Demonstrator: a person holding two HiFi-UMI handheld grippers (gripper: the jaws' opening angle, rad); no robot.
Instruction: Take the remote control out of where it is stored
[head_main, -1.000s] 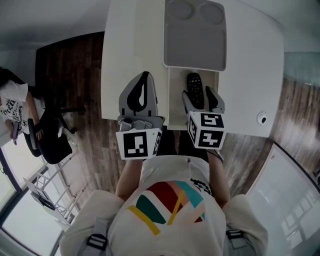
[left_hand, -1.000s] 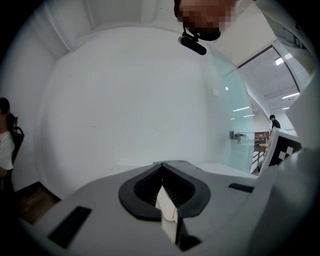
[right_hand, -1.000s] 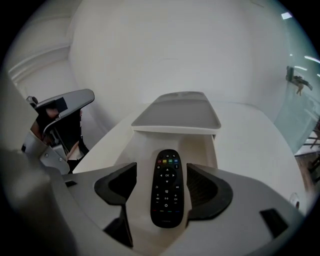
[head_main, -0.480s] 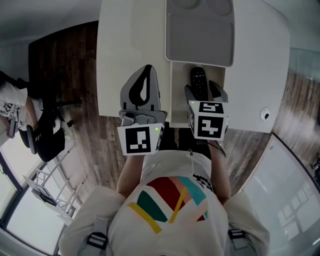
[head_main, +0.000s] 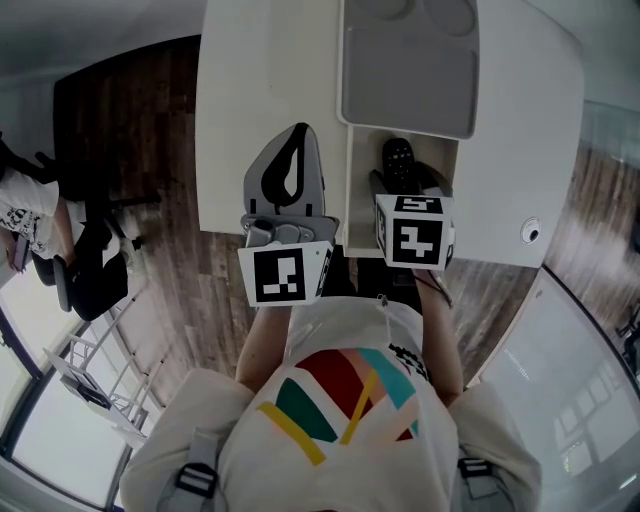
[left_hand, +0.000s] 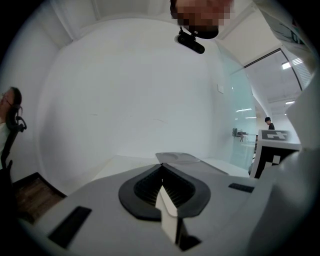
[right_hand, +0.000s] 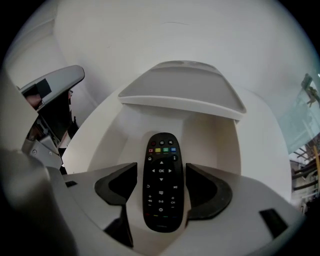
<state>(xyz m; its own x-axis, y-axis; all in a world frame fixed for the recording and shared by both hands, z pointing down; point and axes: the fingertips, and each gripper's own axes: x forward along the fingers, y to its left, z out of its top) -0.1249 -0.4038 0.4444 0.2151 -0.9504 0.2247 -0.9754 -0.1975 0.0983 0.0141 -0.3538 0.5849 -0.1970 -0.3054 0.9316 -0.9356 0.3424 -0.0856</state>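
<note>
The remote control (right_hand: 161, 184) is seen lying flat in the open recess (right_hand: 216, 146), straddled by the right gripper (right_hand: 161, 172), whose jaws are held apart on either side of it. To that gripper's left, the left gripper (left_hand: 161, 168) is pressed together, empty. If the remote is squeezed off-centre, the smooth casing could be squirted forward or tipped. Only "OK" can be read; no brand can be made out.

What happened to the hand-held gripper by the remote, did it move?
Yes. The right hand-held gripper slid forward, deeper into the open drawer, so it now covers more of the remote control.
</note>
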